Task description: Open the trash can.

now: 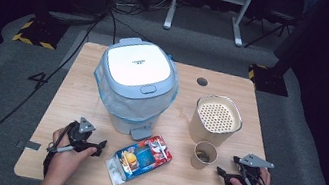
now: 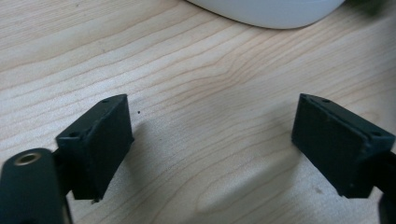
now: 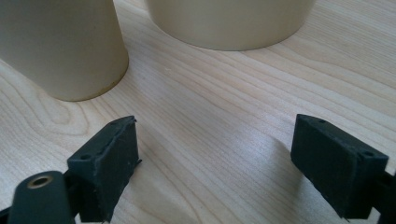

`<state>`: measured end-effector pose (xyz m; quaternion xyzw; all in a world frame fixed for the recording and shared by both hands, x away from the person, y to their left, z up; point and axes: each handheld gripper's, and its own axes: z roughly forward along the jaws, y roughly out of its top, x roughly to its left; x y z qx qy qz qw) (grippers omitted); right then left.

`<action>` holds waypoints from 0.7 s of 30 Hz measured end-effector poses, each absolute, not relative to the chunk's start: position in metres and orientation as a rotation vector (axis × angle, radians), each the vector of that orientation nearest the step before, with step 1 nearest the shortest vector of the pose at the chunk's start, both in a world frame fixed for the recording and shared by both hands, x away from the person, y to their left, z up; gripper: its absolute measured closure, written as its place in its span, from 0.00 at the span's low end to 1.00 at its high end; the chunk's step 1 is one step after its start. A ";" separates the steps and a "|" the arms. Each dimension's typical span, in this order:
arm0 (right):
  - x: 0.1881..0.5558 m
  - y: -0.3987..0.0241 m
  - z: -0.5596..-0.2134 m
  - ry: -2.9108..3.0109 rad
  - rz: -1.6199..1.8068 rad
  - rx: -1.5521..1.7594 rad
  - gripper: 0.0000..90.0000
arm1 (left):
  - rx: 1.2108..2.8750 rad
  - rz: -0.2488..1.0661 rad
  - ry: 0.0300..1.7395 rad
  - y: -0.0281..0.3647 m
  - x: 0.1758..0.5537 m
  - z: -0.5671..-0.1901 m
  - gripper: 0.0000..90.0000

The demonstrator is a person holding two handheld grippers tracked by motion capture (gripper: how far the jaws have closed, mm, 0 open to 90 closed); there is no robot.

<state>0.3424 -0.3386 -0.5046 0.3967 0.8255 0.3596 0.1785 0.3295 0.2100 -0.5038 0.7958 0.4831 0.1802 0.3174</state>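
Both sets of jaws stand wide apart with nothing between them, only bare wood under each. The right gripper (image 1: 229,177) rests low on the worktop (image 1: 77,88), with the paper cup (image 1: 204,155) just beside it and the beige canister (image 1: 216,119) behind the cup. The left gripper (image 1: 95,148) lies near the snack packet (image 1: 139,159), which sits flat at the near edge, just in front of the lidded bin (image 1: 136,85). A likely first step is the cup: come in level, straddle its wall, close gently so the paper does not crumple or spill. The cup and canister stand close together, so there is little room there; the worktop's right and left margins are freer.
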 end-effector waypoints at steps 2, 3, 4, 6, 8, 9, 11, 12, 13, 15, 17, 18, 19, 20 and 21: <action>0.342 -0.339 -0.505 2.335 1.017 1.122 0.17 | 2.099 0.472 1.270 0.210 0.329 -0.503 0.15; 0.342 -0.339 -0.505 2.335 1.017 1.122 0.17 | 2.107 0.461 1.267 0.210 0.329 -0.503 0.15; 0.342 -0.339 -0.505 2.335 1.017 1.122 0.17 | 2.107 0.461 1.267 0.210 0.329 -0.503 0.15; 0.342 -0.339 -0.505 2.335 1.017 1.122 0.17 | 2.112 0.456 1.265 0.211 0.330 -0.502 0.16; 0.342 -0.339 -0.505 2.335 1.017 1.122 0.17 | 2.126 0.446 1.269 0.212 0.330 -0.500 0.21; 0.342 -0.339 -0.505 2.335 1.017 1.122 0.17 | 2.148 0.430 1.266 0.215 0.330 -0.497 0.25; 0.342 -0.339 -0.505 2.334 1.018 1.122 0.17 | 2.168 0.420 1.268 0.216 0.329 -0.494 0.39; 0.342 -0.339 -0.505 2.334 1.018 1.122 0.17 | 2.202 0.428 1.255 0.217 0.329 -0.490 0.39; 0.342 -0.339 -0.505 2.335 1.018 1.122 0.17 | 2.249 0.477 1.217 0.217 0.327 -0.484 0.41; 0.342 -0.339 -0.505 2.335 1.018 1.122 0.17 | 2.255 0.463 1.182 0.219 0.326 -0.477 0.47; 0.342 -0.339 -0.505 2.335 1.018 1.123 0.17 | 2.235 0.441 1.164 0.220 0.325 -0.471 0.48; 0.342 -0.339 -0.505 2.335 1.018 1.123 0.17 | 2.235 0.441 1.164 0.220 0.325 -0.471 0.49; 0.343 -0.339 -0.505 2.335 1.019 1.122 0.17 | 2.230 0.431 1.146 0.220 0.324 -0.466 0.50; 0.343 -0.339 -0.505 2.335 1.019 1.122 0.17 | 2.230 0.431 1.146 0.220 0.324 -0.466 0.51; 0.343 -0.339 -0.505 2.335 1.019 1.122 0.17 | 2.226 0.422 1.132 0.221 0.325 -0.461 0.51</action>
